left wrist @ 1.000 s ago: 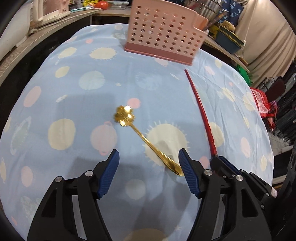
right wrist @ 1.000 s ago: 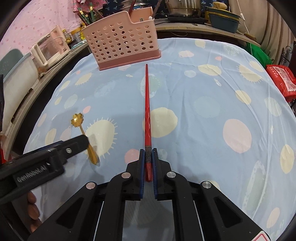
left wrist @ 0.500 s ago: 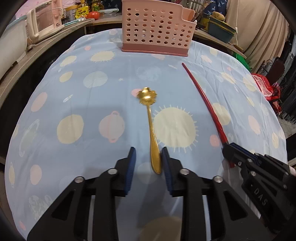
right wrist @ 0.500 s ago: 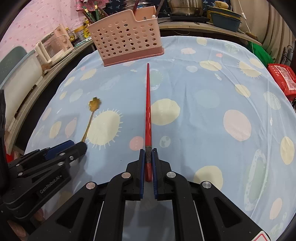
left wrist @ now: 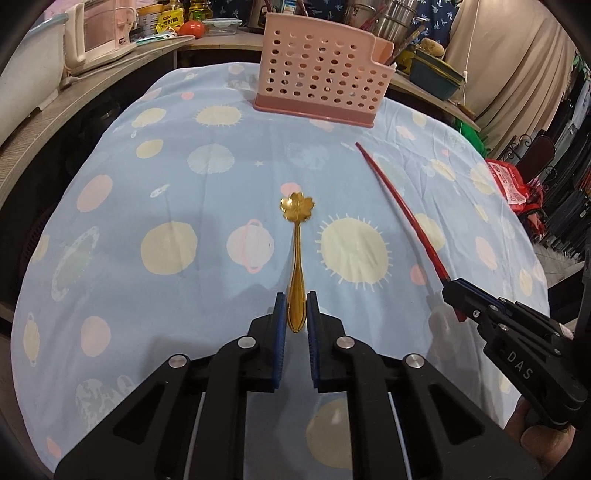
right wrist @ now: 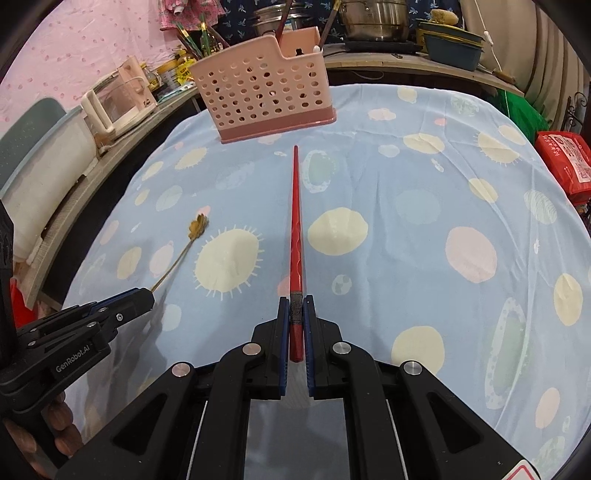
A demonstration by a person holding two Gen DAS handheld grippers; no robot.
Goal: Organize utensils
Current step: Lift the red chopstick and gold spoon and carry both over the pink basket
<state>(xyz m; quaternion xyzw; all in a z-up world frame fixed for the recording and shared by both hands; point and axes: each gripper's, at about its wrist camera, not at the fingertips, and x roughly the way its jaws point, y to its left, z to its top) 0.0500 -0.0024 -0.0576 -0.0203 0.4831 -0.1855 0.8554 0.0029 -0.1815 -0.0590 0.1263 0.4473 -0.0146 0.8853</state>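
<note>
A gold spoon point(left wrist: 296, 251) with a flower-shaped bowl points away from me; my left gripper point(left wrist: 296, 306) is shut on its handle end. It also shows in the right wrist view point(right wrist: 186, 243). A red chopstick point(right wrist: 295, 221) points toward the pink perforated utensil basket point(right wrist: 266, 99); my right gripper point(right wrist: 295, 314) is shut on its thick end. In the left wrist view the chopstick point(left wrist: 402, 218) runs to the right gripper point(left wrist: 456, 288) at the right, and the basket point(left wrist: 321, 81) stands at the far side of the table.
The table carries a blue cloth point(left wrist: 184, 206) with sun and planet prints. A counter behind holds a toaster point(right wrist: 118, 99), jars, pots point(right wrist: 373, 18) and a teal tub point(right wrist: 454, 48). A red bag point(right wrist: 565, 162) lies off the right edge.
My left gripper closed from wide open onto the gold spoon's handle, and the spoon now lines up straight ahead. My right gripper stayed shut on the chopstick.
</note>
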